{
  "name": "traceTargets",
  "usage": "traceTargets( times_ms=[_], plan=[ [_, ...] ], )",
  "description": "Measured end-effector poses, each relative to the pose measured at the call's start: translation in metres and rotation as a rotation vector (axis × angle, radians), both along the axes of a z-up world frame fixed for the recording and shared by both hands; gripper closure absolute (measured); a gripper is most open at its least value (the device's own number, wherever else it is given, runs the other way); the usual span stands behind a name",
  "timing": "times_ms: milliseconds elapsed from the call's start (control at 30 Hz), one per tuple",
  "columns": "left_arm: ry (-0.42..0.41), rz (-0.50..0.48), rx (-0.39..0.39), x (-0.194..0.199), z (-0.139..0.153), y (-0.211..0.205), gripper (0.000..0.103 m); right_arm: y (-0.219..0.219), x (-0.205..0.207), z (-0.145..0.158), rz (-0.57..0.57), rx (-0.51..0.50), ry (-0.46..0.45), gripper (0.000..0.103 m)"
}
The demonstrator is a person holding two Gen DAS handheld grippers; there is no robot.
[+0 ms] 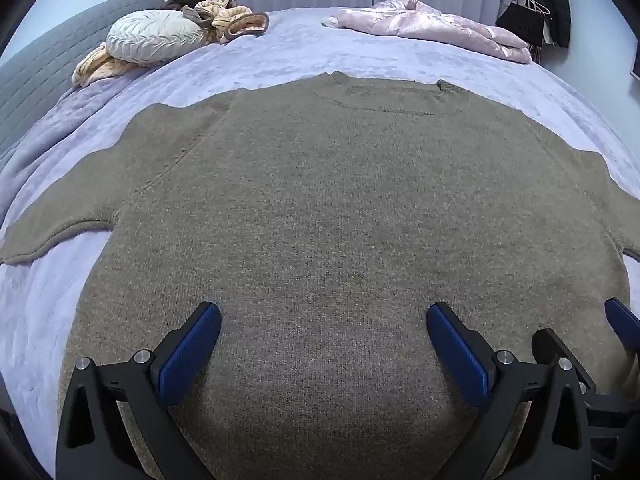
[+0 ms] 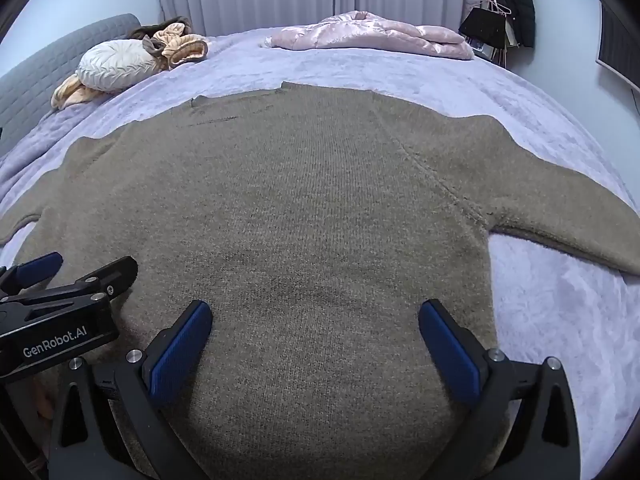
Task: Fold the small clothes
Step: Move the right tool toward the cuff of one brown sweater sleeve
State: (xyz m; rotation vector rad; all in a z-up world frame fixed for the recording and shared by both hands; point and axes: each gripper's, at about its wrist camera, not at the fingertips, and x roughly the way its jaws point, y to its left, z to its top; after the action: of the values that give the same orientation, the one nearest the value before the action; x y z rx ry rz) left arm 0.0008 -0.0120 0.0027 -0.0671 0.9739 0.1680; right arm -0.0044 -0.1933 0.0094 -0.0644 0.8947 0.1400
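Note:
A brown knitted sweater (image 1: pixel 320 200) lies flat on a lilac bed cover (image 1: pixel 60 300), neck at the far side and both sleeves spread outward. My left gripper (image 1: pixel 324 316) hovers over the sweater's near hem, jaws wide open with nothing between the blue pads. The right gripper's fingers (image 1: pixel 620 320) show at the right edge of that view. In the right wrist view the same sweater (image 2: pixel 320 208) fills the middle, and my right gripper (image 2: pixel 316 312) stands open above its lower part. The left gripper (image 2: pixel 60 276) appears there at the left, also open.
A cream round cushion (image 1: pixel 156 36) and a tan bundle of clothes (image 1: pixel 228 16) lie at the far left of the bed. A pink quilted jacket (image 1: pixel 432 24) lies at the far right. Dark clothes hang on a rack (image 1: pixel 548 4) by the curtains.

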Motion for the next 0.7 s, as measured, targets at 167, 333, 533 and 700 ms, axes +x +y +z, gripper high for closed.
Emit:
traceTargets(
  times_ms=[167, 333, 533, 700],
  plan=[
    [0.024, -0.006, -0.008, 0.002, 0.0, 0.001, 0.0, 0.001, 0.0, 0.0, 0.0, -0.014, -0.002, 0.0],
    [0.071, 0.011, 0.023, 0.008, 0.003, -0.004, 0.0, 0.011, 0.005, 0.001, 0.0, -0.052, 0.014, 0.0],
    [0.057, 0.028, 0.074, 0.006, 0.013, -0.009, 0.0, 0.007, 0.012, 0.007, 0.036, -0.042, 0.091, 0.0],
    [0.084, 0.01, 0.157, 0.011, 0.026, -0.022, 0.0, 0.001, 0.009, 0.021, 0.056, -0.045, 0.071, 0.0]
  ],
)
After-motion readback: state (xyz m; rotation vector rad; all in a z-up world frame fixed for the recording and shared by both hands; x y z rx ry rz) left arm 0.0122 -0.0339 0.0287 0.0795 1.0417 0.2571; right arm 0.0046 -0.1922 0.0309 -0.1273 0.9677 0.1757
